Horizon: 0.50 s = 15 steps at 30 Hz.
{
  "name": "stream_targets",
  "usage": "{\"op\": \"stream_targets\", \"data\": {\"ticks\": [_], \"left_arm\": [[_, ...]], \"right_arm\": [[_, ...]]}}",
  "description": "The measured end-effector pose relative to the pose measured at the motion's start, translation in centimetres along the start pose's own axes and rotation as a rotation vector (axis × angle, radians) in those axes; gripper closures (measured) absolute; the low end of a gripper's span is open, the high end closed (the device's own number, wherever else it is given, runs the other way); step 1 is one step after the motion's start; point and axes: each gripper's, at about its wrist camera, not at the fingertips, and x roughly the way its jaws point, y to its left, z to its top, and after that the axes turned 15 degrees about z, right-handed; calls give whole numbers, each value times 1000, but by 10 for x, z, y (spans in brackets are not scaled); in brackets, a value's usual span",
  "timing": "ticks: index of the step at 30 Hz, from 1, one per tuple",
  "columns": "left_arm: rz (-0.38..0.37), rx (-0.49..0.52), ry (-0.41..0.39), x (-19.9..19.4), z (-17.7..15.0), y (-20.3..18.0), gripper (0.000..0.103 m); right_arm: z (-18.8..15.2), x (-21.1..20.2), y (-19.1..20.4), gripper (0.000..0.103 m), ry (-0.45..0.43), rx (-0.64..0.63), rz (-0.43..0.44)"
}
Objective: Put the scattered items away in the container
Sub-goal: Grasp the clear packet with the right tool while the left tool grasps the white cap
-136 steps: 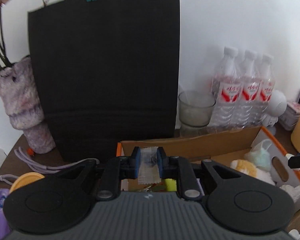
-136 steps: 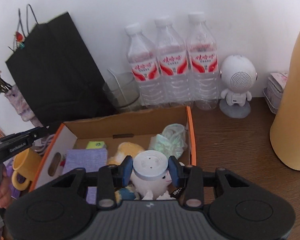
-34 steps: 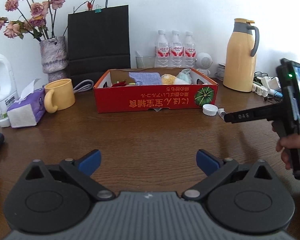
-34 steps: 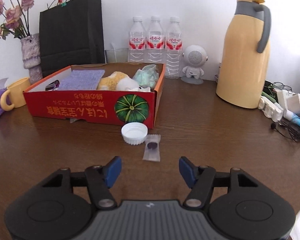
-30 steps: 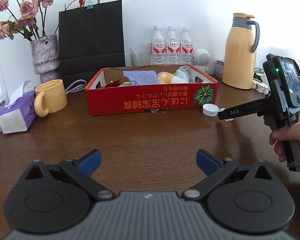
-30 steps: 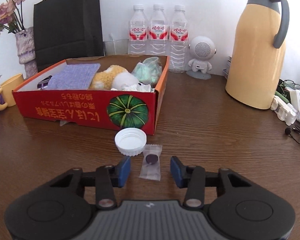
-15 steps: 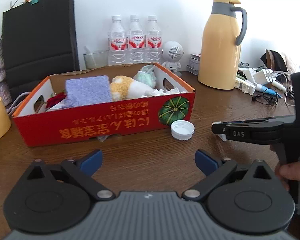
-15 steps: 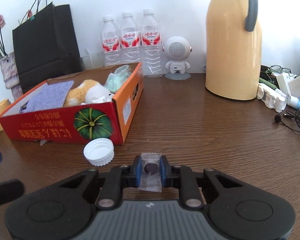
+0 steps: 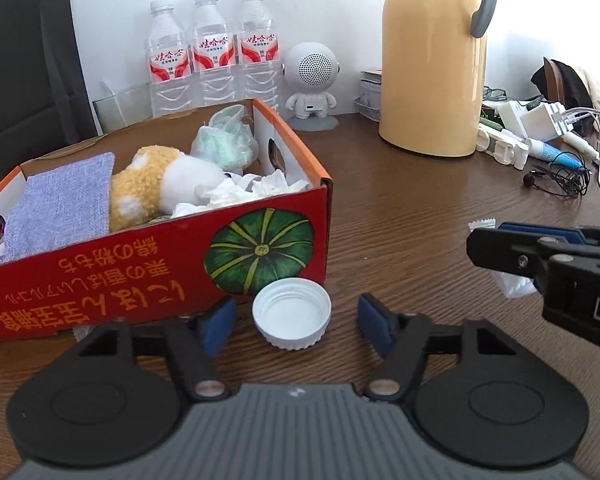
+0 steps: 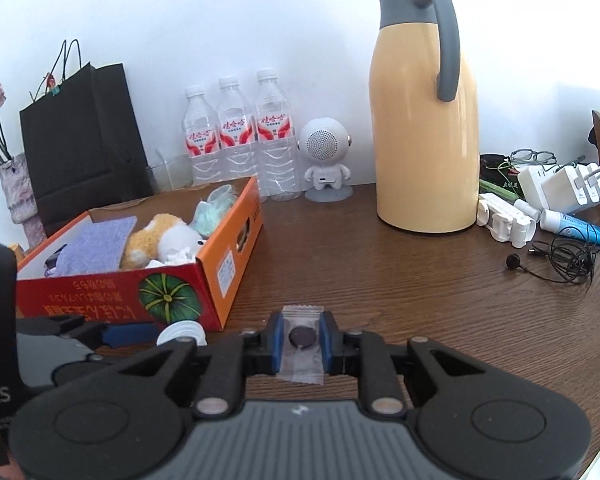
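In the left wrist view, a white bottle cap [image 9: 291, 315] lay open side up on the brown wooden table [image 9: 420, 208], just in front of the red cardboard box [image 9: 148, 276] with the green pumpkin print. The left gripper [image 9: 296, 326] had just been closing; its blue pads [image 9: 218, 323] flanked the cap on both sides with a gap on each, so nothing was gripped. Inside the box sat a lilac cloth [image 9: 60, 204], a yellow-and-white plush toy [image 9: 156, 188], a pale green bundle [image 9: 224, 144] and crumpled tissue [image 9: 256, 190]. Behind stood three water bottles [image 9: 214, 48], a white robot-shaped speaker [image 9: 312, 76] and a tall yellow thermos jug [image 9: 432, 60]. At the right edge the right gripper [image 9: 496, 248] reached in, white wrapper edges showing above and below it.

In the right wrist view, the right gripper [image 10: 302, 338] was clenched on a clear sachet [image 10: 303, 344] holding a dark round piece, its blue pads pressing both sides, lifted over the table [image 10: 420, 280] near the box's [image 10: 228, 268] orange end wall. The bottle cap [image 10: 182, 334] showed partly, the right gripper's frame covering its lower part, with the left gripper [image 10: 156, 334] beside it. To the right of the jug [image 10: 424, 120] lay white chargers [image 10: 560, 188], a blue tube [image 10: 580, 232] and tangled black earphones [image 10: 564, 260]. A black paper bag [image 10: 80, 140] stood behind the box.
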Motion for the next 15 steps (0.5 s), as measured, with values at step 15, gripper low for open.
{"op": "stream_targets", "data": {"ticks": [15], "left_arm": [[206,-124,-108,-145,-70,126,62]], "right_arm": [[-19,2,59,85,22,-98,111]]}}
